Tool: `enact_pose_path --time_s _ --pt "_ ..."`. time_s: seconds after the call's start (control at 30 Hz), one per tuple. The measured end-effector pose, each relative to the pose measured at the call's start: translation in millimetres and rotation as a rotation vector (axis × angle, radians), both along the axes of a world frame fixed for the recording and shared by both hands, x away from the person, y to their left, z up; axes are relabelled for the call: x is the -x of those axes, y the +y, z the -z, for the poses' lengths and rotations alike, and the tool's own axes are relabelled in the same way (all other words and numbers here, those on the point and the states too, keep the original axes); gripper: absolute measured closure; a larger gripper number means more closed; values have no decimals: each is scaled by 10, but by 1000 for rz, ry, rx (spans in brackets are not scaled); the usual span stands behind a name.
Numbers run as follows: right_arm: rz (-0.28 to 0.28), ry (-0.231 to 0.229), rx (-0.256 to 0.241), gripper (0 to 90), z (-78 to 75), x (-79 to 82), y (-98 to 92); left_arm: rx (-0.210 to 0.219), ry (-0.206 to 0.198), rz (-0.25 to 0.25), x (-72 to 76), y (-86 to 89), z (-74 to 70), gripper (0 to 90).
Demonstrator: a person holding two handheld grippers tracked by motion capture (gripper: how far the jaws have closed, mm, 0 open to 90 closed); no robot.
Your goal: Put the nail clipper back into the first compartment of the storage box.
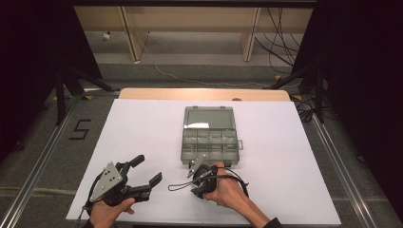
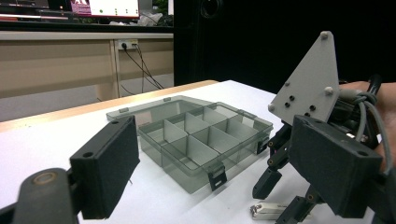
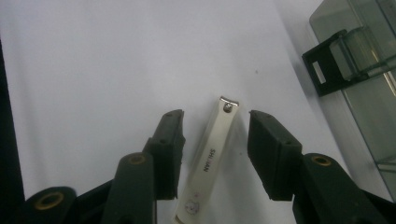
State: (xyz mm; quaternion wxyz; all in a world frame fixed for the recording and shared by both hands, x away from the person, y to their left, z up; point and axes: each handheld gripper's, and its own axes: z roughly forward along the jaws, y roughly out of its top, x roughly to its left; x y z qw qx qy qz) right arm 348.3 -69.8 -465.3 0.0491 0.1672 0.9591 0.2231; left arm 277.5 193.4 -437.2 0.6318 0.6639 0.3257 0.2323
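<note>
Nail clipper between the open jaws of the right tool

Detail of the nail clipper (image 3: 211,158) is given by the right gripper view: a pale, slim body with a metal end is seen lying flat on the white tabletop (image 3: 93,60), between the two black jaws, which stand apart on either side and are not touching it. In the high view the clipper is hidden beneath the right tool (image 1: 194,170) and the hand (image 1: 228,190) around it. In the left gripper view a small part of the clipper (image 2: 268,210) is seen under the right tool (image 2: 285,191), which is tilted downward, its grey three-cornered plate uppermost.

The right tool is held at the near middle of the tabletop, just beside the near edge of a grey compartment box (image 1: 209,144). The box is open, its lid (image 1: 209,118) laid flat on the far side; a black latch (image 3: 329,70) on its front wall is seen close to the clipper's far end.

The left tool (image 1: 145,170) is held at the near left, well apart from the box, jaws spread wide and gripping nothing.
</note>
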Motion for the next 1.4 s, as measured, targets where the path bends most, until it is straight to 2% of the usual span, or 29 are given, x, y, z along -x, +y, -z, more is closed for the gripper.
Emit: enact_pose_path --time_s 0.27,0.53,0.63,0.67,0.93,0.97,1.13,1.4 --pt "21 19 16 633 15 -5 3 0 1 0 0 -1 -1 157" --pt "22 27 25 695 15 8 24 0 3 0 2 -4 1 158" --pt "18 18 32 737 15 21 38 -1 4 2 3 -6 1 158" --pt "13 29 31 756 14 24 40 -1 3 1 3 -5 1 157" --pt "-4 -5 53 768 6 58 68 -1 -1 2 7 4 -7 158" --pt "-8 -11 50 768 5 60 67 9 -9 8 -2 -1 -2 158" --pt "-20 -20 5 768 -28 51 28 0 -3 4 3 8 -8 158" --pt "-15 -97 -77 769 -137 21 -55 2 -2 3 0 6 -10 158"
